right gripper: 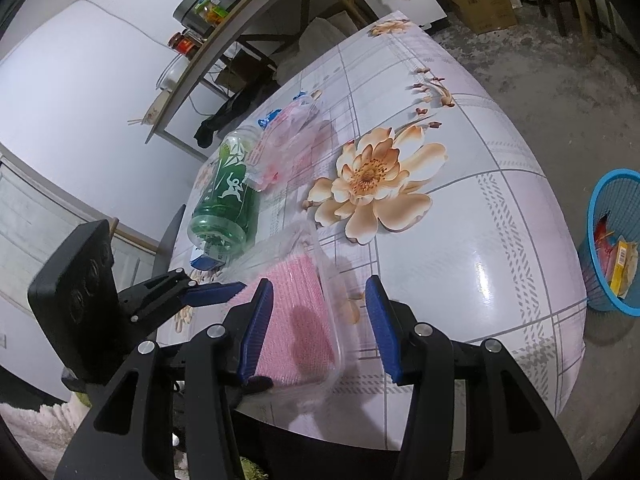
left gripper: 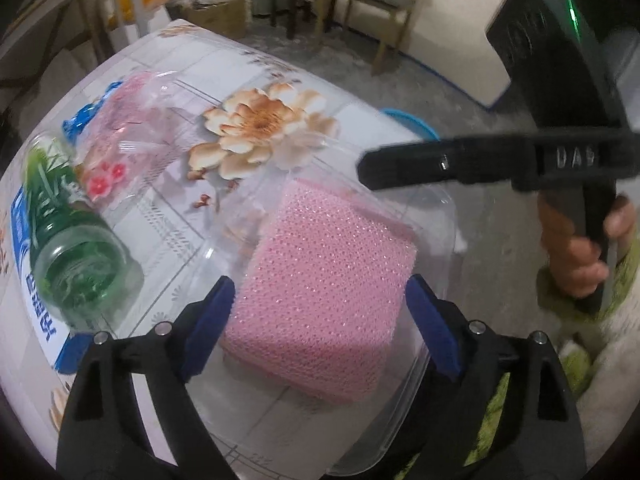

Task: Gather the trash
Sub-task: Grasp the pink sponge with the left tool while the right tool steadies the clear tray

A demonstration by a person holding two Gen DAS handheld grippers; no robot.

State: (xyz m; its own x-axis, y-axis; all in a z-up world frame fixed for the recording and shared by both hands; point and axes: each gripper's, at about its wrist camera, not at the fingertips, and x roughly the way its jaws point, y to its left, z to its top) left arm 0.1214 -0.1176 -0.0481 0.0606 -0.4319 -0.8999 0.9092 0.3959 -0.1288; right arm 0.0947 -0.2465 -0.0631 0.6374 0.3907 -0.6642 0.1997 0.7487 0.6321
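Jaws of left gripper (left gripper: pixel 320 320) spread around clear tray (left gripper: pixel 436 216) with pink pad (left gripper: pixel 324 276), right gripper (right gripper: pixel 320 328) half-open, empty: centre, squeeze gently, carry to blue basket (right gripper: pixel 600 216).

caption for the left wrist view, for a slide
Open left gripper straddling a clear tray holding a pink sponge.

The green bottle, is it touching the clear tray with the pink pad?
Cannot tell. In the left wrist view the green bottle lies close beside the clear tray, whose transparent rim hides any gap; the right wrist view overlaps them.
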